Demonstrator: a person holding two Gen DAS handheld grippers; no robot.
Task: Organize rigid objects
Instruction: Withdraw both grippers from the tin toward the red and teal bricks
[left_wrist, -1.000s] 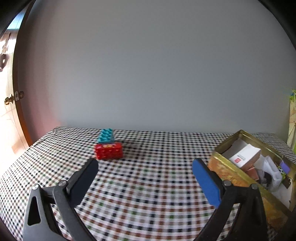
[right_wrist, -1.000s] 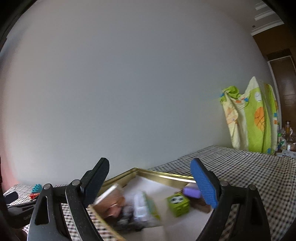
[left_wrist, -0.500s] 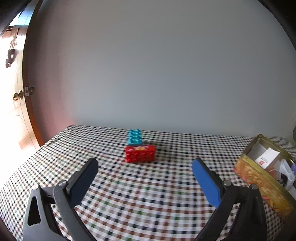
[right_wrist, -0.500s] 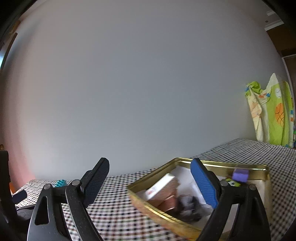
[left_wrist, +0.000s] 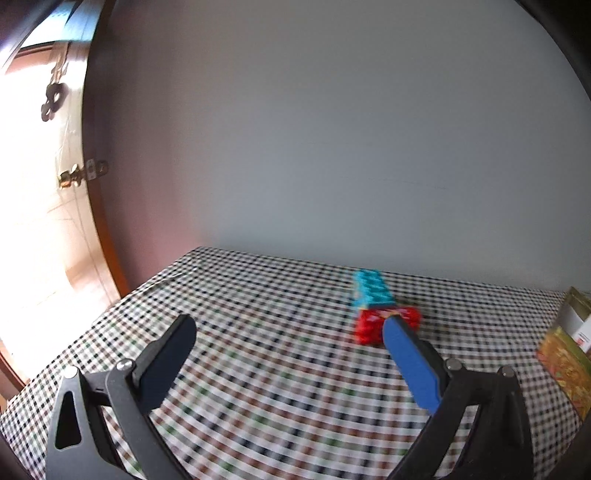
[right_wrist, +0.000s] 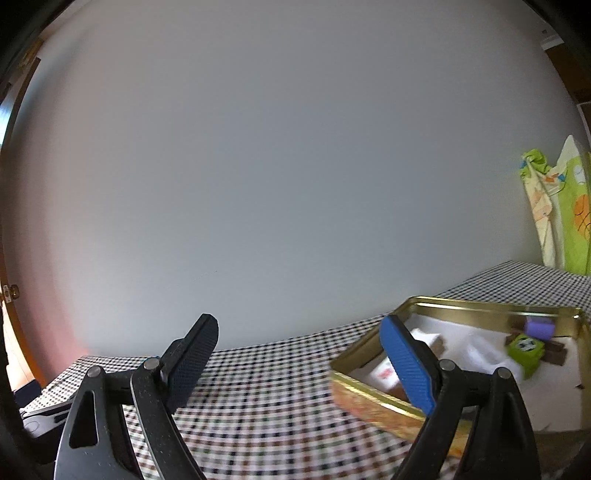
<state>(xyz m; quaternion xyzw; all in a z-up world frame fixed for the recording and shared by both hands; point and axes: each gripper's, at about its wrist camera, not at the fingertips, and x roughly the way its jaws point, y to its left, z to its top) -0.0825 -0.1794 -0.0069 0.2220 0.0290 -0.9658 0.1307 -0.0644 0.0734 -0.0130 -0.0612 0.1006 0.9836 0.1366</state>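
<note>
Covering the desk (left_wrist: 280, 373) from edge to edge is a cloth checked in black, white, red and green; a plain pale grey wall (left_wrist: 332, 147) rises straight behind its far edge, and a brown wooden door frame (left_wrist: 99, 236) with a brass latch stands past its left edge, bright light beyond.

Near the far edge lie two studded plastic building bricks, a turquoise one (left_wrist: 371, 290) behind and touching a red one (left_wrist: 369, 326), both blurred. At the right edge sits a gold rectangular tin box (right_wrist: 373, 395) with an orange-patterned side, open on top. Inside it on white lining are a small white carton with a red mark (right_wrist: 384, 373), a green cube (right_wrist: 524, 349), a purple cylinder (right_wrist: 540, 328) and brown blocks (right_wrist: 554, 354).

The left gripper (left_wrist: 288, 332) hovers over bare cloth with jaws spread wide and nothing between them; its blue pad overlaps the red brick in view, contact unclear. The right gripper (right_wrist: 297, 338) also has jaws spread wide and empty, its blue pad in front of the tin's near corner.

Only the left wrist view shows the bricks plainly and just a sliver of the tin. Only the right wrist view shows the tin's contents, a yellow-green printed cloth (right_wrist: 565, 221) hanging by the far right corner, and the other gripper at lower left.
</note>
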